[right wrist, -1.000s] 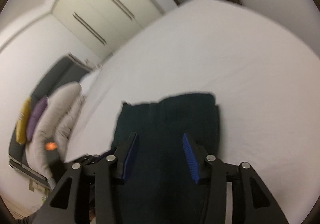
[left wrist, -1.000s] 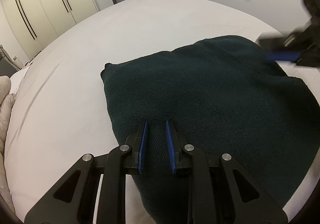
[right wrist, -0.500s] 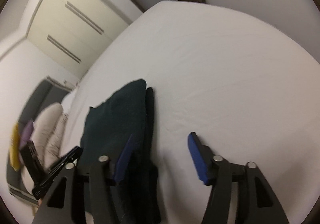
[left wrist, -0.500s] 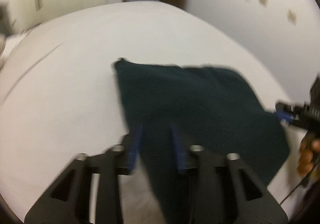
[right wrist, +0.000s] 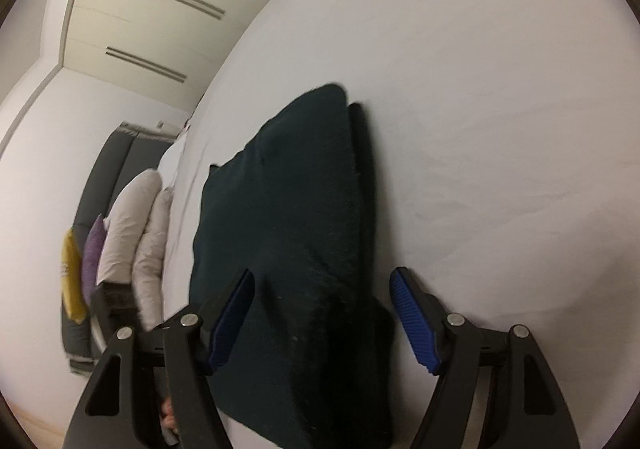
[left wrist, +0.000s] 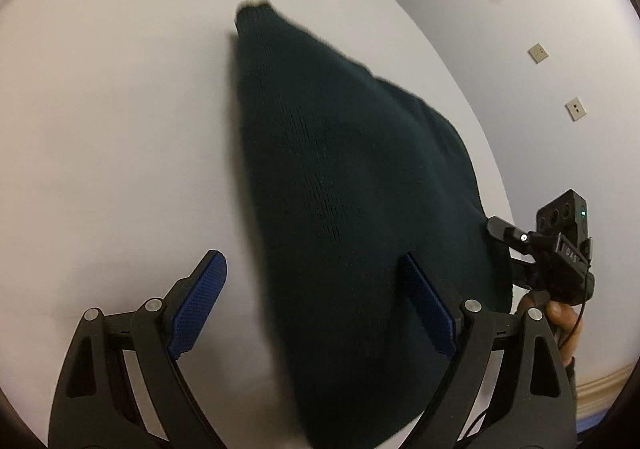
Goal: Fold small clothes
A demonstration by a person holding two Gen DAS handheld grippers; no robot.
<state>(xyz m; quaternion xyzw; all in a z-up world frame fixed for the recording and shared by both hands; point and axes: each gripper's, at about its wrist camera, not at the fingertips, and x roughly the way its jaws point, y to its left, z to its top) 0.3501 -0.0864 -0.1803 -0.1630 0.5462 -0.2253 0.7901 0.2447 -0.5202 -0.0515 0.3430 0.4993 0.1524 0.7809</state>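
Both grippers have swung round since a second ago, and the left one's jaws, then nearly together over the cloth, now stand wide. Ahead of both tools spreads the white sheet-covered bed (left wrist: 100, 129), and on it lies the dark green knitted garment (left wrist: 340, 189), folded into a thick slab with its layered edge showing in the right wrist view (right wrist: 304, 209). Its near end reaches back between the blue-padded fingers of each tool.

Beyond the bed, to the left of the right gripper (right wrist: 320, 313), stand cream wardrobe doors (right wrist: 140, 29) and a row of white, purple and yellow cushions (right wrist: 124, 233). That gripper is spread wide, straddling the garment's near corner without pinching it.

From the left gripper (left wrist: 316, 301), the right one (left wrist: 560, 249) shows at the garment's far right edge.
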